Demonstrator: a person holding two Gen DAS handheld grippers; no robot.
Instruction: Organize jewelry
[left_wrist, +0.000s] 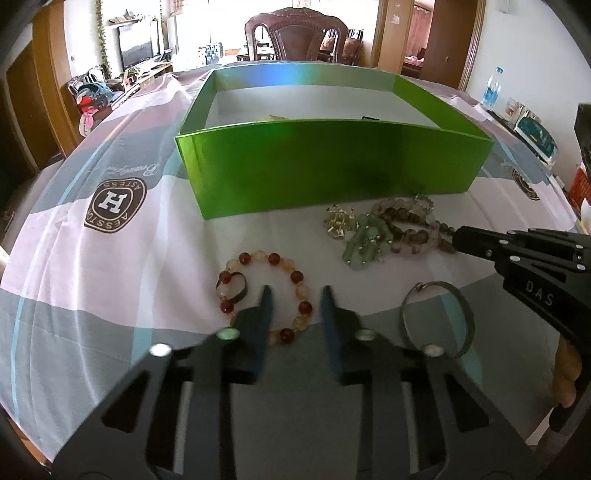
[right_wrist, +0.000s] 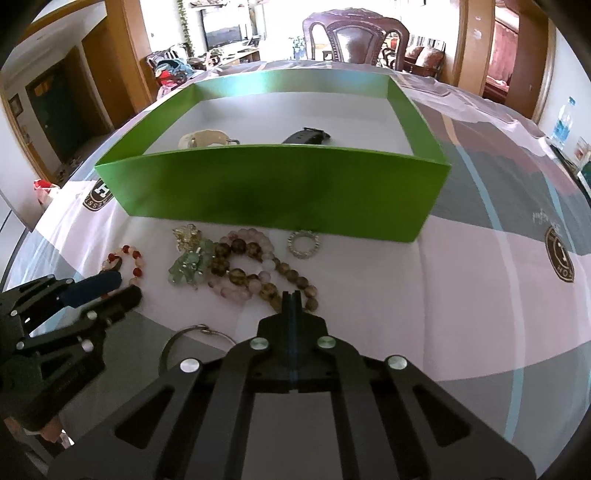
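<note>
Patterned cloth on the bench carries the red-and-amber bracelet (left_wrist: 266, 295) at lower centre of the left view, straddled by the parted left gripper (left_wrist: 295, 295) jaws; the right gripper (right_wrist: 291, 295) is clenched on the brown bead strand (right_wrist: 273, 280).

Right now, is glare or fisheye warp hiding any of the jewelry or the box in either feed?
Left wrist view: blue-green sheen on the green box walls, windows blown out, edges bowed; its near wall hides most of what is inside. The red bead bracelet is sharp. Right wrist view: same bowing, and the brown bead strand is clear.
</note>
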